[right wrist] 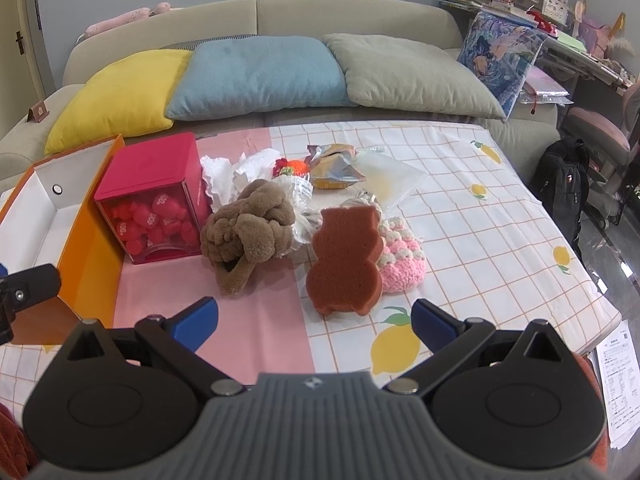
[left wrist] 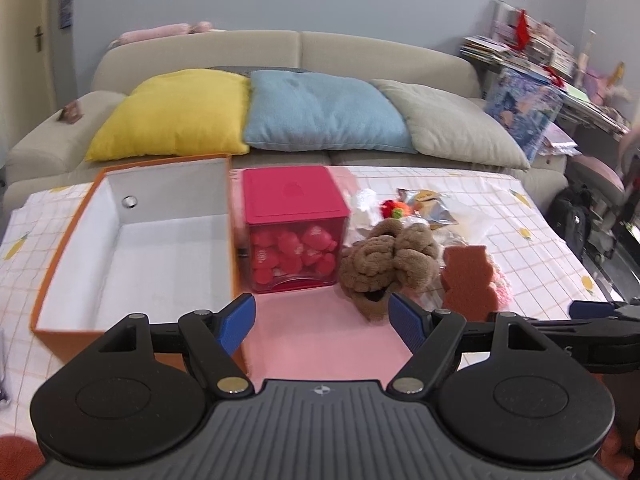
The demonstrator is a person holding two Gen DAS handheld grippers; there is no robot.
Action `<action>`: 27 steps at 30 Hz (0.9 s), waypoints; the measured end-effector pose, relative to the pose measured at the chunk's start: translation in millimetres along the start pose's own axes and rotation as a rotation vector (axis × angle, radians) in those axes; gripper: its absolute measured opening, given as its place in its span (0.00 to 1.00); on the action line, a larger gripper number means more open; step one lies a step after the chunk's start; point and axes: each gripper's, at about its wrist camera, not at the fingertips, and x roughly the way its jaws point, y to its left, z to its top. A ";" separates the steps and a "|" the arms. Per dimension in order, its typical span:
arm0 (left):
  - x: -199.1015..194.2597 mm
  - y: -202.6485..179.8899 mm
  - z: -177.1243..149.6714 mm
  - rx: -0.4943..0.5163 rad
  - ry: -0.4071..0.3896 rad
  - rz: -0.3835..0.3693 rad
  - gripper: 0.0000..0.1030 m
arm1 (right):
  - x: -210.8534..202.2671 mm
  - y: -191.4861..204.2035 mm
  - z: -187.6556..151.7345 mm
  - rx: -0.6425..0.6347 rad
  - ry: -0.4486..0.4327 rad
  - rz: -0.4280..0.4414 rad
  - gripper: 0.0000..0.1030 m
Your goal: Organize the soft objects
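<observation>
Left gripper: blue pads spread wide, nothing between them — hovering above the pink cloth strip, just short of the brown plush toy.
Right gripper: pads likewise wide apart and empty, facing the rust-coloured bear-shaped sponge.
Soft things: plush, sponge and pink crochet piece clustered mid-table, touching.
Orange box: open, white inside — left of the red cube container.

We see the pink crochet piece only partly, behind the brown sponge. The orange box runs off the right wrist view's left edge. Shelf clutter blurs beyond reading.
</observation>
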 end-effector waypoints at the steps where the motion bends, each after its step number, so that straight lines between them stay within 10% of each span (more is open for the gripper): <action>1: 2.8 -2.4 0.7 0.015 0.001 -0.013 0.86 | 2.6 -1.6 -0.4 -0.006 -0.003 0.009 0.98; 15: 95.2 -61.2 17.9 0.404 0.035 -0.183 0.79 | 67.2 -46.0 24.1 0.017 0.062 0.014 0.66; 27: 183.4 -104.0 -25.5 0.899 0.019 -0.018 0.84 | 130.0 -55.8 50.6 0.055 0.110 0.058 0.71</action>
